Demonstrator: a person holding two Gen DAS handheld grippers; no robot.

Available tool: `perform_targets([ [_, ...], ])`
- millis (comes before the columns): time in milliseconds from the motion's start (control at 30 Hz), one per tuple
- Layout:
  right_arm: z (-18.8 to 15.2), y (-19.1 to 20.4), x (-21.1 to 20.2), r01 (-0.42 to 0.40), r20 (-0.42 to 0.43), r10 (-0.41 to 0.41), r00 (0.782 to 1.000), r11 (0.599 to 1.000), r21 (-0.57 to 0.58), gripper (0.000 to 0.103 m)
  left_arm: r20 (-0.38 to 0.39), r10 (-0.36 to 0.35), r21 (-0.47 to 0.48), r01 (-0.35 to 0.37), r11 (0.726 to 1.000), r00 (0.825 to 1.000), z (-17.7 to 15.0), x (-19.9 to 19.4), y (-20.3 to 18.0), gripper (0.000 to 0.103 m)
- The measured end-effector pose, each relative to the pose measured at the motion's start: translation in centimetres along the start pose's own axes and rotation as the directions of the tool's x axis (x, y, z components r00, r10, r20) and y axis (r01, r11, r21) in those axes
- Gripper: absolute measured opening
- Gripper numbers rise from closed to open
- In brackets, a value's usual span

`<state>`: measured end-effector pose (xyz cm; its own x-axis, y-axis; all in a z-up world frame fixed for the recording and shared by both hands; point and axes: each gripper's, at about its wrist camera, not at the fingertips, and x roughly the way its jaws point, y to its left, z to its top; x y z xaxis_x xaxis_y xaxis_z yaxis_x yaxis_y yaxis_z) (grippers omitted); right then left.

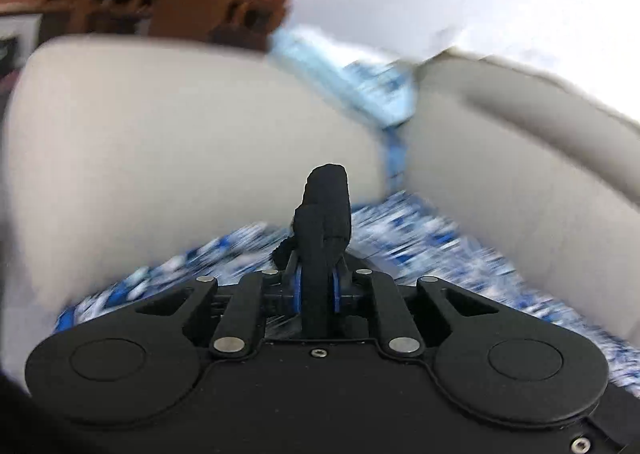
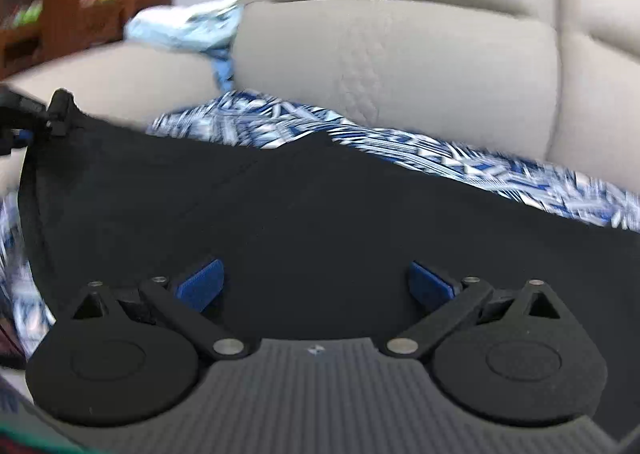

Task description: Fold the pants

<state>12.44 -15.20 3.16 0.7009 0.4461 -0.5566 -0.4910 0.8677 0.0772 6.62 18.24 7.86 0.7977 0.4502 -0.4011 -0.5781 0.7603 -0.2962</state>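
Black pants (image 2: pixel 320 213) lie spread across the sofa (image 2: pixel 400 53) seat, on top of a blue-and-white patterned cloth (image 2: pixel 400 141) that covers the cushion. My left claw (image 1: pixel 326 213) is clamped on a bunched wad of the black fabric, which stands up between the blue pads in the left wrist view; from the right wrist view I can see that same claw at far left pinching the pants' corner (image 2: pixel 60 109), with the edge running taut from it. My right claw (image 2: pixel 316 286) stands wide open, blue pads well apart, over the near middle of the pants, gripping nothing. The fabric reads as light, soft and limp: it sags between held points and bunches readily, so I judge it will drape, not hold a crease by itself. It looks matte and not slippery, though motion blur makes the weave hard to judge. Best hold is at an edge or corner, such as the waistband or a hem, opposite the left claw's pinch, so the cloth stays stretched. No brand, label or legible writing in either view. A pale blue garment (image 2: pixel 180 29) sits far left on the sofa arm.
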Motion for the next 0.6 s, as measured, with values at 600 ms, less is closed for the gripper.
perform_targets([
  [600, -3.7, -25.3, -13.5, -0.038, 0.199, -0.189, 0.962, 0.626, 0.779, 0.103, -0.387, -0.672, 0.459, 0.764, 0.453, 0.631, -13.6, -10.6, -27.4, 0.013],
])
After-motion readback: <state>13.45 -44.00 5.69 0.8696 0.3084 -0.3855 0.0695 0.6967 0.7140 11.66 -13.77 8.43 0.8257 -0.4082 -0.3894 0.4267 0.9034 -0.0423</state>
